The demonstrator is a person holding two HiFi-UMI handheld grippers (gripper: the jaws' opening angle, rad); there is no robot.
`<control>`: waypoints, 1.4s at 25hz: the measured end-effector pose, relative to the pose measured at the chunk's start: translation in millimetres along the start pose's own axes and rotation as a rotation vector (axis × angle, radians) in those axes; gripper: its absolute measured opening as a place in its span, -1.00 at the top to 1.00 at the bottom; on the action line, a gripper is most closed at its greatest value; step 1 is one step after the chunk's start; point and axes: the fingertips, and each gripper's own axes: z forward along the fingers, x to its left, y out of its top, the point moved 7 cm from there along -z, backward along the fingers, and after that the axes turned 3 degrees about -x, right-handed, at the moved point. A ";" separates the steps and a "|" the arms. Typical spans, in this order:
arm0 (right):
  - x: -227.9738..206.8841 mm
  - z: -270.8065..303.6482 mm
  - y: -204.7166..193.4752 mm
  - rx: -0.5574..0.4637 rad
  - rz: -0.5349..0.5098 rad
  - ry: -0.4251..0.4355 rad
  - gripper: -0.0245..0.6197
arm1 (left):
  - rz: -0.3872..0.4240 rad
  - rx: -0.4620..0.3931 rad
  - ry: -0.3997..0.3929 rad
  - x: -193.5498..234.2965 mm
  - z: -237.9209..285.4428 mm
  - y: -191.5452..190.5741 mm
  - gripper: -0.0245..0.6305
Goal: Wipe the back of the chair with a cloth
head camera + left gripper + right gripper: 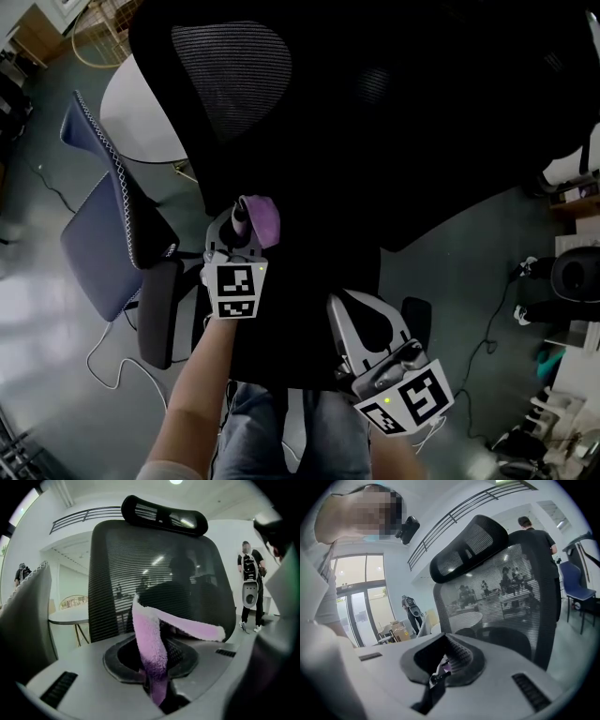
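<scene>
A black mesh chair back [309,141] fills the head view, its headrest [164,515] on top. My left gripper [242,214] is shut on a purple cloth [264,220] right at the back's lower left part. In the left gripper view the cloth [150,644] stands up from the jaws and folds to the right in front of the mesh [159,569]. My right gripper [361,314] is lower and to the right, close to the chair, shut with nothing in it. The right gripper view shows its closed jaws [440,667] aimed at the chair back [506,597].
A blue chair [98,234] and a white round table [141,112] stand to the left. The black chair's armrest [159,309] is beside my left forearm. Cables [103,361] lie on the grey floor. A person [251,588] stands beyond the chair.
</scene>
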 end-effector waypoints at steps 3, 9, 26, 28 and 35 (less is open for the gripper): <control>-6.8 -7.2 -2.2 0.000 0.003 -0.013 0.90 | -0.015 -0.003 -0.017 -19.1 5.0 -0.7 0.69; -21.0 -21.1 -2.0 -0.009 0.012 -0.045 0.90 | -0.025 -0.002 -0.075 -58.7 16.2 2.7 0.69; -62.1 -53.9 3.8 -0.045 0.027 -0.142 0.90 | 0.001 -0.004 -0.300 -169.9 40.5 8.6 0.69; -66.0 -57.5 4.1 -0.047 0.030 -0.149 0.90 | 0.010 -0.006 -0.329 -184.8 42.1 10.5 0.69; -75.8 -67.4 4.4 -0.056 0.041 -0.180 0.90 | 0.031 -0.002 -0.416 -219.7 45.7 13.8 0.69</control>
